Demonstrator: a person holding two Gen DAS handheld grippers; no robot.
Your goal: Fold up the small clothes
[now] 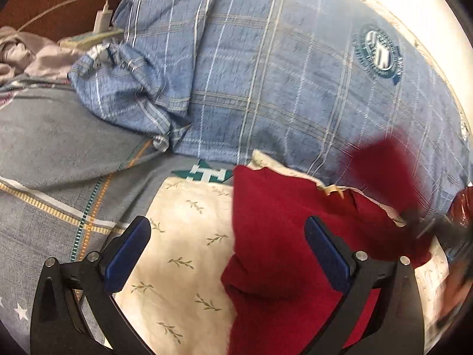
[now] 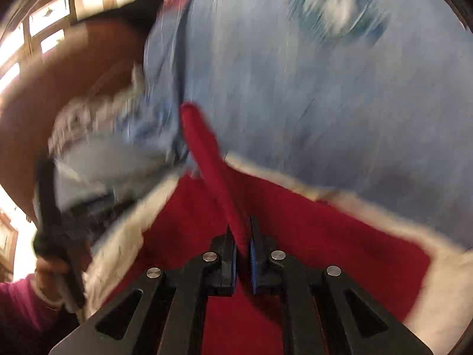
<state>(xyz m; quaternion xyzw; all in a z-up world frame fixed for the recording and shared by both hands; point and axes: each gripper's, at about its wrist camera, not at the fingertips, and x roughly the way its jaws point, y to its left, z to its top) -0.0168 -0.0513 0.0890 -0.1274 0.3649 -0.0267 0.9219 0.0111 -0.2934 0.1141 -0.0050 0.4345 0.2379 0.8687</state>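
A dark red cloth point(image 1: 280, 236) lies on a cream leaf-print cloth point(image 1: 183, 254) on the bed. My left gripper point(image 1: 227, 236) is open just above them, one finger over the cream cloth, the other over the red cloth. In the blurred right wrist view my right gripper point(image 2: 243, 236) is shut on a raised fold of the red cloth point(image 2: 204, 153), lifting it off the rest of the cloth point(image 2: 340, 236). The lifted red flap shows blurred at the right of the left wrist view point(image 1: 381, 171).
A blue plaid blanket point(image 1: 280, 74) with a round emblem point(image 1: 380, 48) covers the bed behind. A grey striped sheet point(image 1: 59, 159) lies at left. A white charger and cable point(image 1: 102, 19) and crumpled pale cloth point(image 1: 20, 56) sit far left.
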